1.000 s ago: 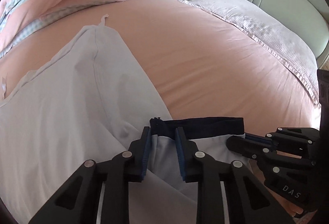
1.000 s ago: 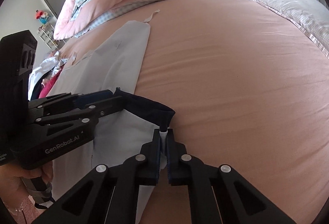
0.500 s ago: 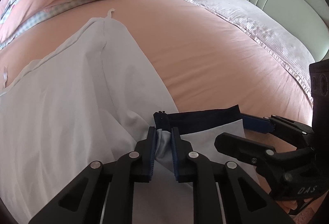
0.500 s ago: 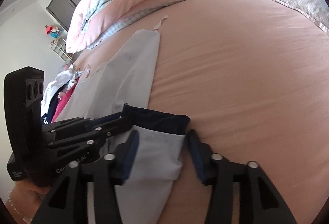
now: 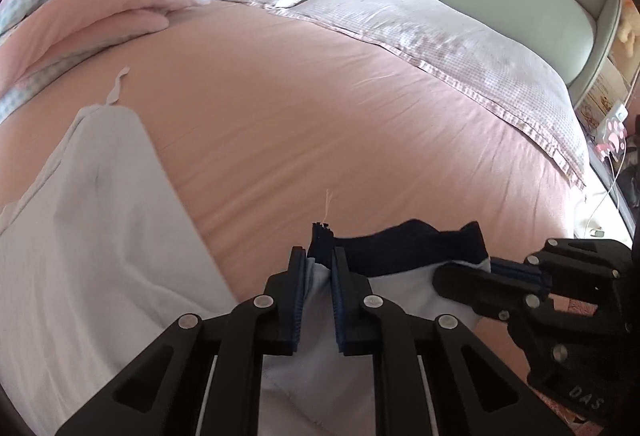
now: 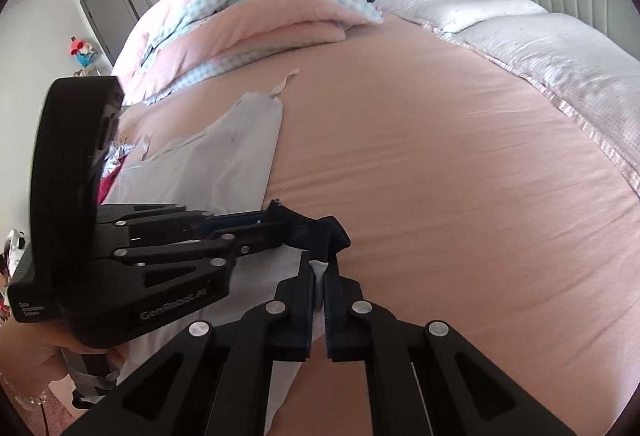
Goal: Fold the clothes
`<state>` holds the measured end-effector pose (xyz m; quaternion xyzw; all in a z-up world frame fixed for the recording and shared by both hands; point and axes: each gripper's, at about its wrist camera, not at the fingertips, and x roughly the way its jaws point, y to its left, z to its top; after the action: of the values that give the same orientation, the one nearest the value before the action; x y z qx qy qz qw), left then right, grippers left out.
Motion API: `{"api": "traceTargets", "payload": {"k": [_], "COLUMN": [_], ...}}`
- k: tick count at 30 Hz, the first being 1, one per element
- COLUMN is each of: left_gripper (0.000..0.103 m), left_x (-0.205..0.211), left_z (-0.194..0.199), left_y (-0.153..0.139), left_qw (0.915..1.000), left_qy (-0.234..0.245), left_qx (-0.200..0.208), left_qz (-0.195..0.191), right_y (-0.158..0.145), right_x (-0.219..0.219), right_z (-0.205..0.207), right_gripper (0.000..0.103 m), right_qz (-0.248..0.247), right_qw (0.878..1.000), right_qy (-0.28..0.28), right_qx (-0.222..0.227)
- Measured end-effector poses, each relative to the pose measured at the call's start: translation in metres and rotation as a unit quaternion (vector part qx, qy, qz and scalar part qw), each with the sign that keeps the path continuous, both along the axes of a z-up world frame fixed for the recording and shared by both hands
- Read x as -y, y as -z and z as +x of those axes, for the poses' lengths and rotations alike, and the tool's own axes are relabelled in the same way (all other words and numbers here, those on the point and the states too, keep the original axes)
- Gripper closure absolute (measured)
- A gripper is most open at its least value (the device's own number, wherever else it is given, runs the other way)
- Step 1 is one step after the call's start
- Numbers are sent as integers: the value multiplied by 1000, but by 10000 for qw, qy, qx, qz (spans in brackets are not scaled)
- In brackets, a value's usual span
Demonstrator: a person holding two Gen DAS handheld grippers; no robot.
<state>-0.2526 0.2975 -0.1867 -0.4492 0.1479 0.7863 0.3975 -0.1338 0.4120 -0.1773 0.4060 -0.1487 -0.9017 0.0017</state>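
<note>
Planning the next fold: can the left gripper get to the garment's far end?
Probably yes. The left gripper is shut on the navy hem; open pink sheet lies between it and the far end.

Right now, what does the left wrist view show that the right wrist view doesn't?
Only left wrist: cables and a pink paw-print charger beside the bed.
Only right wrist: a grey wardrobe door, and a hand holding the left hand-held gripper.
Both: the pink bedsheet, and the pale blue garment with a navy waistband pinched shut by both grippers, right hand-held gripper included.
</note>
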Motion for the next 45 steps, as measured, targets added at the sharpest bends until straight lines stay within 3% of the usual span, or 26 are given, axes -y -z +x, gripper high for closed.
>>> {"api": "traceTargets", "payload": {"k": [4,8,10,14,15,18,21,24,27,29,32,34,36,38,42,45], "left_gripper": [92,92,92,89,89,89,89,89,89,89,89,89,89,89,88,88], "left_x": [-26,-19,-3,44,55,83,103,106,110,119,143,164,187,204,212,210], "left_z": [-9,-34,-31,-18,-12,9,37,49,56,63,76,84,89,90,85,99], "left_y": [6,19,4,-23,-23,-19,-8,15,16,13,10,3,-11,-17,-2,13], "left_qw": [9993,9985,9986,9965,9963,9961,9960,9943,9938,9935,9924,9918,9918,9899,9875,9859], "left_qy": [-30,-435,-526,-790,-822,-883,-867,-939,-983,-908,-803,-891,-1132,-1340,-1389,-1334], "left_qx": [-340,164,101,-16,-10,13,82,236,315,518,776,803,530,434,747,751], "left_qz": [-136,-275,43,283,235,34,-200,-439,-404,-444,-518,-436,-253,-143,22,-678], "right_y": [15,48,48,29,25,16,14,21,39,36,33,29,18,2,-5,18], "right_x": [-15,-27,-32,-46,-49,-42,-13,31,55,49,37,31,29,39,85,123], "right_z": [2,-32,-36,-25,-22,-20,-23,-27,-29,-25,-4,8,13,12,4,4], "right_gripper": [101,95,92,58,57,57,57,57,60,63,68,68,65,65,65,65], "right_qz": [-251,-582,-769,-771,-817,-799,-607,-342,296,410,1032,948,926,697,158,214], "right_qw": [9995,9966,9960,9949,9941,9953,9978,9927,9875,9872,9829,9823,9834,9891,9884,9813], "right_qy": [167,197,274,647,716,535,-240,-1087,-1233,-1158,-853,-779,-708,-850,-1316,-1472], "right_qx": [2,544,372,52,-14,-88,75,391,933,1017,1268,1412,1387,979,744,1219]}}
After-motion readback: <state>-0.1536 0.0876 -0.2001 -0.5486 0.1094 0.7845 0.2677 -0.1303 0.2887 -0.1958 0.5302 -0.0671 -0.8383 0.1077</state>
